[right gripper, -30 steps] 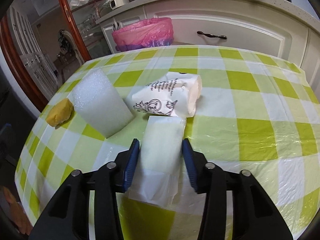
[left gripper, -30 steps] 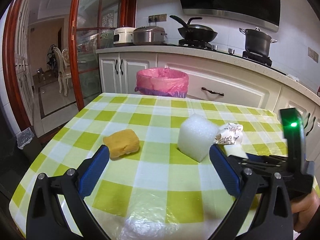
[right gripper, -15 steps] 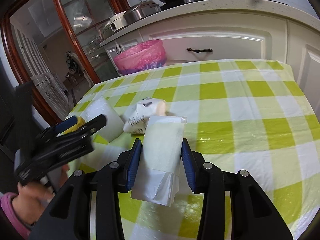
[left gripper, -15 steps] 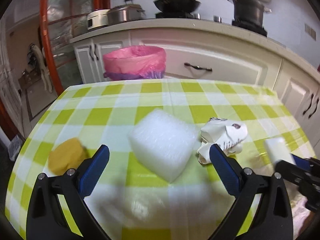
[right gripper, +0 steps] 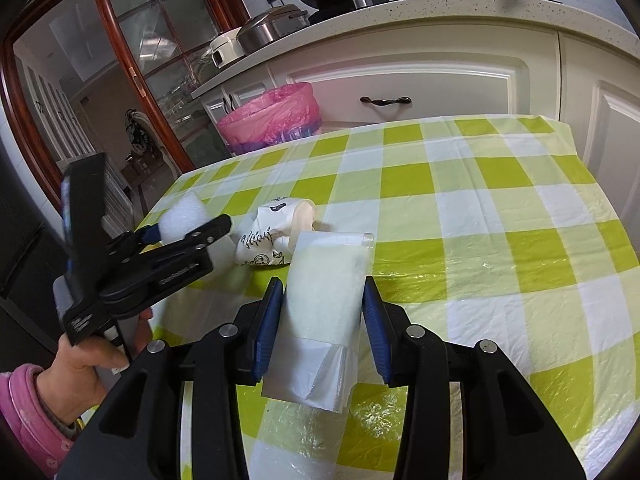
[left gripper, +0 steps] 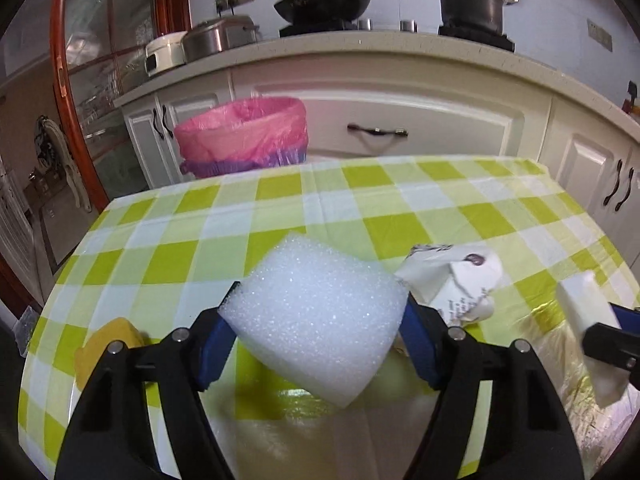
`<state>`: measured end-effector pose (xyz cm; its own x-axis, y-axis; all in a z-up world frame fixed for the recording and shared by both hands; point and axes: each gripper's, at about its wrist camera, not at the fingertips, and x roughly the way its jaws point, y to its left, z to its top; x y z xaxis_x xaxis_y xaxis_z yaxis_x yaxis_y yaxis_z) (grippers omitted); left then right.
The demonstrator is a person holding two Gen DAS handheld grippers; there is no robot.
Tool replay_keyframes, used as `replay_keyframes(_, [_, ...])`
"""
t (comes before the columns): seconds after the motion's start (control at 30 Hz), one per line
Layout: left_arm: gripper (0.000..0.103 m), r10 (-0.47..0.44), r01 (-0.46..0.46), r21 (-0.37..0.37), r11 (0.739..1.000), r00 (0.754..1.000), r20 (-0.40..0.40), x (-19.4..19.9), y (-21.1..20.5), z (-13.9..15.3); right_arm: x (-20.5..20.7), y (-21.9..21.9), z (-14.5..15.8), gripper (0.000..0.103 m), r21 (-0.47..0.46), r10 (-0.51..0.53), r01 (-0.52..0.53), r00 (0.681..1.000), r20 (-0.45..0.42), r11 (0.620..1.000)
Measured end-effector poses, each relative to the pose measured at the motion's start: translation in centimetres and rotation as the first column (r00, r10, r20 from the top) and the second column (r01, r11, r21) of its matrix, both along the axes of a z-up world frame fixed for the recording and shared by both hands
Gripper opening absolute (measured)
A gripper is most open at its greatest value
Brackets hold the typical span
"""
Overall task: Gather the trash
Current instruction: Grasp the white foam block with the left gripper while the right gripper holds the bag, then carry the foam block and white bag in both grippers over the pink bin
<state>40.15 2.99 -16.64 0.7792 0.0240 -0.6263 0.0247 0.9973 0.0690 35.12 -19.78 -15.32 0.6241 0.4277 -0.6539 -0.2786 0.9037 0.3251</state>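
Left wrist view: the left gripper (left gripper: 316, 344) is closing on the white foam block (left gripper: 316, 320) on the checked table (left gripper: 360, 208), light and squashy, best held across its flat sides, while the right gripper (right gripper: 322, 316) clamps a folded plastic bag (right gripper: 324, 292)

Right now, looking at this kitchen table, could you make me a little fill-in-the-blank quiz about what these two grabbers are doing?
1. The left gripper is closing on a white ____ block.
2. The right gripper holds a roll of plastic ____.
3. The bin beyond the table has a ____ liner.
4. A crumpled paper cup lies between the block and the ____.

Missing words: foam; bags; pink; roll
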Motion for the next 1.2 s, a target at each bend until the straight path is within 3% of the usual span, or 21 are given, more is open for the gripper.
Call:
replay_keyframes(0.3, [0.071, 0.064, -0.064, -0.012, 0.998, 0.993, 0.098, -5.6, 0.2, 2.6, -0.6, 2.5, 0.6, 0.039, -0.049, 0.024, -0.022, 0.999, 0.039, 0.999])
replay_keyframes(0.63, [0.071, 0.122, -0.108, -0.097, 0.989, 0.981, 0.148, -10.7, 2.7, 5.4, -1.8, 4.4, 2.2, 0.039, -0.096, 0.038, -0.028, 0.994, 0.100, 0.995])
replay_keyframes(0.9, [0.071, 0.145, -0.123, -0.123, 0.985, 0.971, 0.190, -12.5, 3.8, 6.8, -2.7, 6.2, 4.9, 0.039, -0.121, 0.067, -0.043, 0.977, 0.201, 0.992])
replay_keyframes(1.2, [0.071, 0.166, -0.140, -0.139, 0.980, 0.966, 0.197, -13.4, 5.2, 7.3, -3.4, 7.5, 5.9, 0.039, -0.124, 0.085, -0.057, 0.970, 0.230, 0.991])
